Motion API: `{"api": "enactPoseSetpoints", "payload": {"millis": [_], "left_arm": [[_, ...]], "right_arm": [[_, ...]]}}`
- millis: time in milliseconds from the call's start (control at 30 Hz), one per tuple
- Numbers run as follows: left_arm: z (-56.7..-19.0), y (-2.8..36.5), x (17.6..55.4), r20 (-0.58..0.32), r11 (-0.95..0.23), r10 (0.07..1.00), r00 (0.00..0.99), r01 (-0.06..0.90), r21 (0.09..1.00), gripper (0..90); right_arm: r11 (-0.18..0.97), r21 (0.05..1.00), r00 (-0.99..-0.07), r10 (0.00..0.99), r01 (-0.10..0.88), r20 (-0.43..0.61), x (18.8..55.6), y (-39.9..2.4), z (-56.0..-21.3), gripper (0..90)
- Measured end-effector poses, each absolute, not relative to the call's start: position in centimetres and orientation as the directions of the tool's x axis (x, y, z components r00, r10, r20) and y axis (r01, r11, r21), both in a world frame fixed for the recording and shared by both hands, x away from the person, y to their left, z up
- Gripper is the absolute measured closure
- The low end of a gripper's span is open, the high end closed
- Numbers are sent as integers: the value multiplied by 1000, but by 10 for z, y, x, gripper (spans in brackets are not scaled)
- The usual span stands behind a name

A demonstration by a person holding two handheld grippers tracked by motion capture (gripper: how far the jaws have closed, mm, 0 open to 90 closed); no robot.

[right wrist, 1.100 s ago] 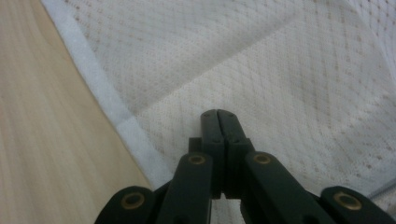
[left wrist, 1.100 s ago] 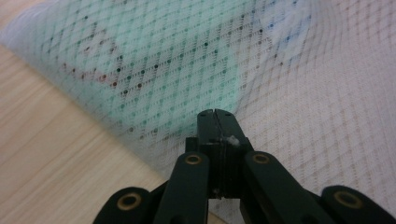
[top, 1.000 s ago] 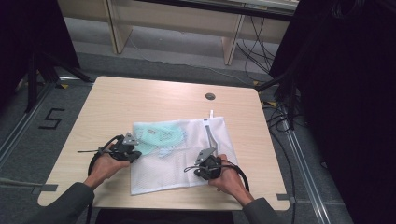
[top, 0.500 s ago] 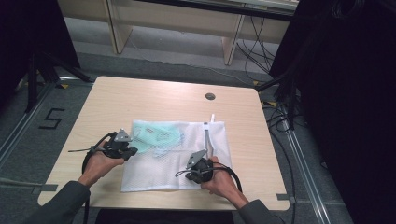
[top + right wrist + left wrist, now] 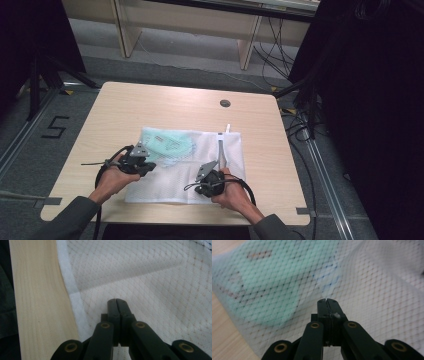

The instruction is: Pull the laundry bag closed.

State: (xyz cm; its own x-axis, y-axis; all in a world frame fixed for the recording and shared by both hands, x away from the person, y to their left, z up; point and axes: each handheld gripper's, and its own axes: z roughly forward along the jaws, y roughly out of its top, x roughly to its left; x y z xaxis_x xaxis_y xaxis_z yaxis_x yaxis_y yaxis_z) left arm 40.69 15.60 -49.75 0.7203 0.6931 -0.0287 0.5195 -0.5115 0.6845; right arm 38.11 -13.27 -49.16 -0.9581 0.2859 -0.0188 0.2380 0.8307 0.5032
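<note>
White mesh laundry bag (image 5: 192, 165) w/ mint-green cloth (image 5: 167, 145) inside lies flat mid wooden table (image 5: 150, 105). My left gripper (image 5: 326, 300) pinches its mesh; right gripper (image 5: 116, 300) jaws together over bag's near part, nothing visibly between.

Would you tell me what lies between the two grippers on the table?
In the high view, white mesh bag spans between left gripper and right gripper.

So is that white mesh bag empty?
No, the white mesh bag on the table has a pale green item showing through its netting.
</note>
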Motion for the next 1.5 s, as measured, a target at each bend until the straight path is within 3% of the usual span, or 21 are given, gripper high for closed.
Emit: {"api": "enactPoseSetpoints", "payload": {"millis": [167,767,1000,1200,1400,1500], "left_arm": [[-504,162,411,-28,-544,696,718,552,632,893],[-504,187,403,10,-553,715,699,557,619,895],[-504,185,401,42,-560,722,691,547,623,891],[-491,167,392,-19,-528,676,736,502,685,823],[-487,152,379,-124,-492,626,770,513,704,644],[-484,147,373,-134,-491,601,788,496,716,616]], "right_arm": [[829,506,-957,288,239,-19,381,-133,-492,900],[817,528,-962,274,231,-2,384,-123,-485,900],[783,561,-937,347,267,-37,391,-176,-457,900],[790,540,-944,328,290,28,389,-200,-467,822],[820,506,-958,282,267,49,386,-194,-474,657],[823,505,-961,269,261,58,386,-191,-476,634]]}}
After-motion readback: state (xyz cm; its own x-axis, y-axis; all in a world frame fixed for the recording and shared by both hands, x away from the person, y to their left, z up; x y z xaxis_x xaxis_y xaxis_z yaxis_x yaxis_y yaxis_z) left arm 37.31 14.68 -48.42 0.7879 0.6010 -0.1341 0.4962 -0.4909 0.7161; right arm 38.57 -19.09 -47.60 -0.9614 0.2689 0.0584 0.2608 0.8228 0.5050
